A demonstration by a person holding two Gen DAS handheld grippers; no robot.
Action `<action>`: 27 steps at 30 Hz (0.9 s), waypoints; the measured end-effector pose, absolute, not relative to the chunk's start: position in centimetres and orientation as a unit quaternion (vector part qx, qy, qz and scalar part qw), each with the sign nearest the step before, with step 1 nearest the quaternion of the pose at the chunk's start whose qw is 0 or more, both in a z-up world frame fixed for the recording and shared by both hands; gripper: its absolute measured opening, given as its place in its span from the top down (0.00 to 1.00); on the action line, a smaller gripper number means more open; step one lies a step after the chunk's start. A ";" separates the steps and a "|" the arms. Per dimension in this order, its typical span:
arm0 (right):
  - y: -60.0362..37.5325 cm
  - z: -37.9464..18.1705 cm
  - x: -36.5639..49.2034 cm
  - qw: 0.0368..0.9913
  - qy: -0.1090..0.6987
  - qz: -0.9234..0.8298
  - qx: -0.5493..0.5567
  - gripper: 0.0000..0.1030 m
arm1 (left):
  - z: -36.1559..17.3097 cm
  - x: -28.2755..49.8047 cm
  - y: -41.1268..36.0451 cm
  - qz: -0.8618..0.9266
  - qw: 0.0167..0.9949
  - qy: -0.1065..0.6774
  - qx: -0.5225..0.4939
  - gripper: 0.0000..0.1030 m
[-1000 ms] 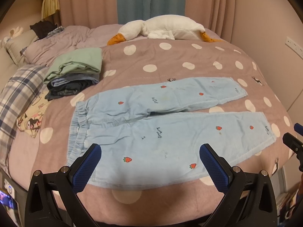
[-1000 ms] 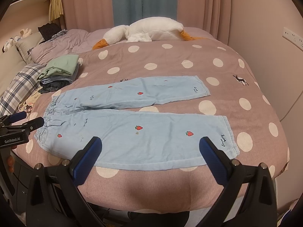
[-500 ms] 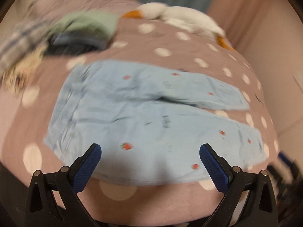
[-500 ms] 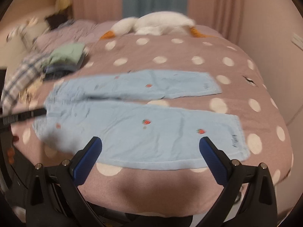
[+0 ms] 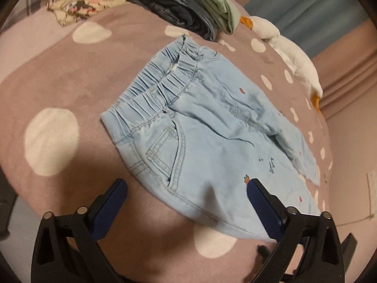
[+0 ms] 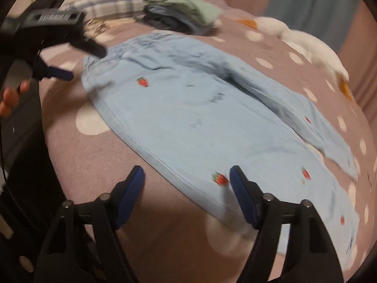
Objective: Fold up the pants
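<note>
Pink dotted bedding [image 5: 59,75] carries the pants [image 5: 212,127], which lie flat along its near edge, not yet folded. Your left gripper [image 5: 186,202] is spread, just before the waistband corner and pocket; your right gripper [image 6: 187,188] is also spread, over the near leg's side seam. The pants' long axis runs from waistband on your left to cuffs on your right. Cuffs are cut off, and the right view is blurred.

Both grippers dropped close over the pants [image 5: 212,127]; right gripper [image 6: 187,188] narrowed.
</note>
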State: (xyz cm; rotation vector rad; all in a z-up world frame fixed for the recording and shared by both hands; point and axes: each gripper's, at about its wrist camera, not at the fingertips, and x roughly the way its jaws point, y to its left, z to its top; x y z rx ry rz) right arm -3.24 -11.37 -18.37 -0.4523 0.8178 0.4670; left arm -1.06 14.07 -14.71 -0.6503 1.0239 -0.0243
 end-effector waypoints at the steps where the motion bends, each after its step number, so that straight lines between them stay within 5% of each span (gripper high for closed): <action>1: -11.0 -18.6 -3.3 0.866 0.389 0.226 -0.218 0.34 | -15.2 -0.7 14.2 -0.015 0.820 0.481 -0.309 0.18; 4: -10.3 -18.9 -3.0 0.870 0.374 0.236 -0.219 0.40 | -15.9 0.1 14.1 -0.007 0.825 0.477 -0.304 0.25; 6: -9.8 -18.9 -2.5 0.871 0.367 0.242 -0.218 0.50 | -15.7 0.8 13.9 0.002 0.832 0.472 -0.293 0.38; 8: -9.3 -18.8 -2.3 0.870 0.365 0.252 -0.216 0.76 | -15.9 1.5 14.2 0.015 0.836 0.473 -0.278 0.71; 9: -9.0 -18.7 -2.4 0.868 0.364 0.259 -0.215 0.80 | -16.1 1.7 14.4 0.017 0.836 0.475 -0.275 0.75; 14: -9.4 -17.9 -2.3 0.867 0.376 0.272 -0.182 0.93 | -15.7 1.0 14.8 0.006 0.842 0.468 -0.270 0.83; 19: -9.6 -16.9 -2.6 0.866 0.380 0.281 -0.162 0.93 | -14.1 0.0 14.2 0.000 0.861 0.456 -0.225 0.83; 24: -9.3 -18.7 -1.8 0.850 0.423 0.282 -0.138 0.87 | -15.0 0.1 14.3 0.021 0.844 0.497 -0.200 0.71; 27: -10.0 -17.4 -1.8 0.853 0.426 0.282 -0.102 0.73 | -13.4 -0.7 14.0 0.033 0.859 0.486 -0.156 0.60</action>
